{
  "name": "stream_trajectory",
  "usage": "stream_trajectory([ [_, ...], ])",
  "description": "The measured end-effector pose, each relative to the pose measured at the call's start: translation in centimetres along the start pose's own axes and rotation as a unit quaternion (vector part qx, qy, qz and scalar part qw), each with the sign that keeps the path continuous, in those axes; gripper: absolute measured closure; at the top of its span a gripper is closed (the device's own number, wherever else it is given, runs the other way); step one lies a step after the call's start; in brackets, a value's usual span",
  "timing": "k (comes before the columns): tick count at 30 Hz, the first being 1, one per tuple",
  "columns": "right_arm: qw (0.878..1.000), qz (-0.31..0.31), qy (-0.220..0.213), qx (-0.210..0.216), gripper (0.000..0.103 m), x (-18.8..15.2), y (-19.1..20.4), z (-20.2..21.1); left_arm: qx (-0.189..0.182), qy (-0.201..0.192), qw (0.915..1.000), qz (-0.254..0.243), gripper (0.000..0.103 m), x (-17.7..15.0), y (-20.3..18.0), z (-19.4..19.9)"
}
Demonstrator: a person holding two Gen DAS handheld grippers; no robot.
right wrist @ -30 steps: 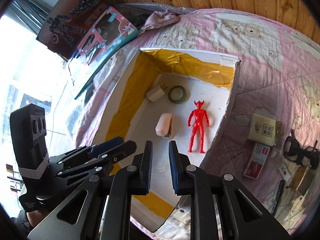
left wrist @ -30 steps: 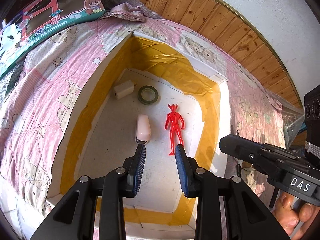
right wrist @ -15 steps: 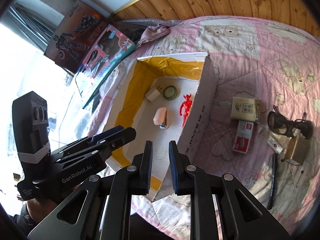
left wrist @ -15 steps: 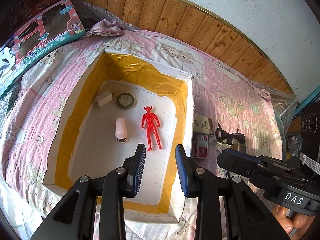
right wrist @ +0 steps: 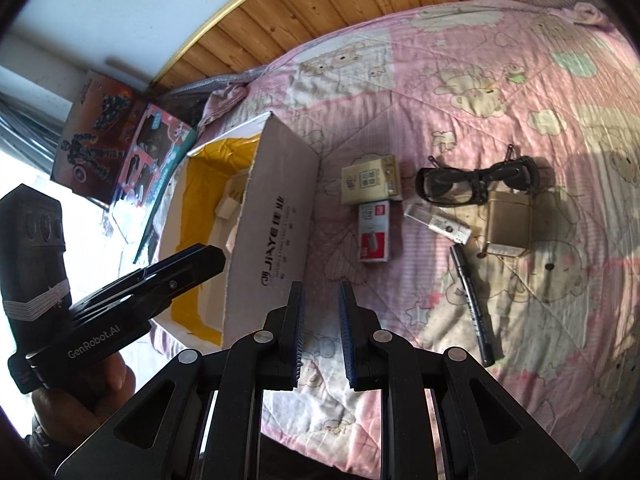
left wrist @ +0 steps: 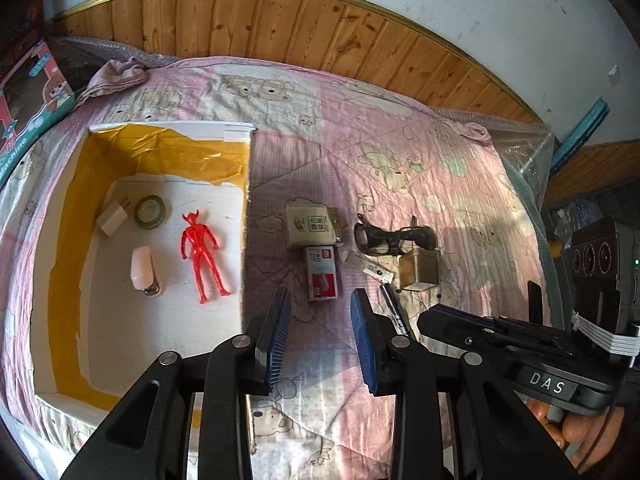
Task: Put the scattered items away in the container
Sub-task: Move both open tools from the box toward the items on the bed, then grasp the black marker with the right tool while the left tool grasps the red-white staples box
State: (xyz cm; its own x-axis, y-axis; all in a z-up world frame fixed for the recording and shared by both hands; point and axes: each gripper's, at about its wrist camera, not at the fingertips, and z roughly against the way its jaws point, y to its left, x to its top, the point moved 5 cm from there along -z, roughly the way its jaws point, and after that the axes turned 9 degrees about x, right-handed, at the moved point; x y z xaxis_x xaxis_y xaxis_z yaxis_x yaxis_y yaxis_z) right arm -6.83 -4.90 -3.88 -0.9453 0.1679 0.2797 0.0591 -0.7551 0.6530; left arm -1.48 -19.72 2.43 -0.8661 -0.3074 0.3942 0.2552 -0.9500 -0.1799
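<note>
Two grippers hover empty over the quilt: left gripper [left wrist: 320,320] jaws spread wide, right gripper [right wrist: 319,320] jaws narrowly parted. Cardboard box [left wrist: 60,240], yellow-taped inside, sits left of both; a glossy red-and-white staple packet [left wrist: 321,276] lies just ahead.

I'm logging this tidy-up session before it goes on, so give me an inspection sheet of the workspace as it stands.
Surface: pink bear-print quilt, wrinkled, partly sunlit.
Container: open white box with yellow tape lining, on the quilt's left.
Inside the box: red figure, pink stapler, tape roll, white charger.
Still outside: beige box, staples box, black glasses, gold tin, small clear tube, black marker.
Clutter: crumpled cloth, toy boxes at the quilt's edge.
Grippers: left gripper open, empty; right gripper narrowly open, empty; both above the quilt.
Cables: nothing seen.
Surroundings: wood-panelled wall.
</note>
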Motion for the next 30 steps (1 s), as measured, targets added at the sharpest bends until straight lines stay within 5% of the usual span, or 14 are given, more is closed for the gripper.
stream_trajectory([
  [13,0.997,-0.046,-0.009,-0.062,0.078,-0.9,-7.8,0.7,-0.021,0.084,0.9958,-0.03,0.063,-0.6,-5.6,-8.0],
  [30,0.988,0.003,0.062,-0.139,0.076,-2.7,-13.0,-4.6,0.043,0.132,0.9903,0.013,0.06,-0.1,-4.2,-18.3],
])
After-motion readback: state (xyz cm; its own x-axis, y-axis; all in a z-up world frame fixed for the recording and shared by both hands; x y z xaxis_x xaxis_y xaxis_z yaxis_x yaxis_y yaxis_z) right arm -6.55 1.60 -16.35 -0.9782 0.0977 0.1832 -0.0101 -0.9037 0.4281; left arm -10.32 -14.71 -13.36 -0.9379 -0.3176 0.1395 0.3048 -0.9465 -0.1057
